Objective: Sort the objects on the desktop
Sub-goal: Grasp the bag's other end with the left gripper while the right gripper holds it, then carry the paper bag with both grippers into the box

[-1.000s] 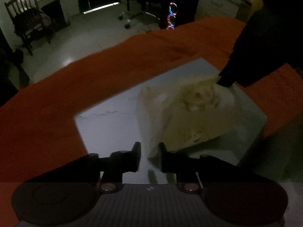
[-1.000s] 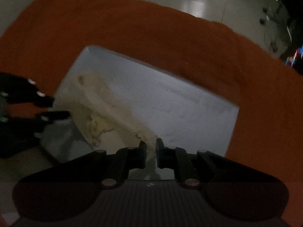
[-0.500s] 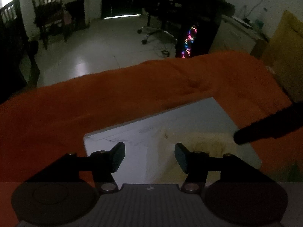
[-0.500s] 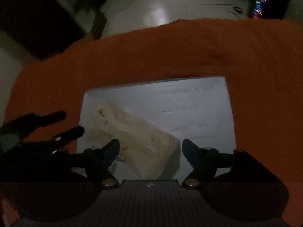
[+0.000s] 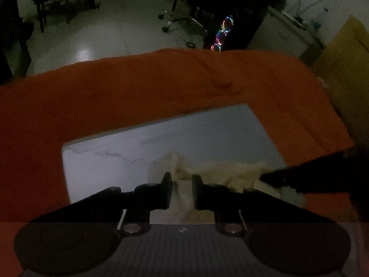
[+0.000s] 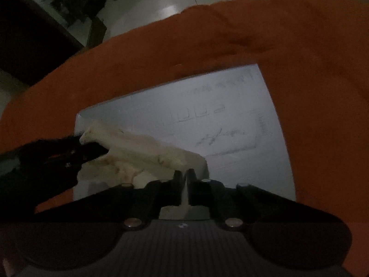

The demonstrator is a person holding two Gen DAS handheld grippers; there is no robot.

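A cream cloth (image 5: 230, 173) lies folded on a white board (image 5: 161, 143) on the orange tablecloth (image 5: 138, 92). My left gripper (image 5: 182, 182) is shut on the cloth's left corner. My right gripper (image 6: 185, 177) is shut on the cloth's (image 6: 143, 154) right edge. In the right wrist view the left gripper (image 6: 92, 146) shows as a dark shape clamped on the far end of the cloth. In the left wrist view the right gripper (image 5: 272, 177) reaches in from the right onto the cloth. The room is dim.
The white board (image 6: 230, 120) has faint pencil marks. Beyond the table's far edge there is a tiled floor (image 5: 103, 34), an office chair (image 5: 184, 11), a computer with coloured lights (image 5: 221, 34) and a yellow door (image 5: 346, 69).
Both grippers opened half a second ago, letting the cloth lie folded, and have now shut again on its ends. The cloth lies lower and longer across the board's near edge.
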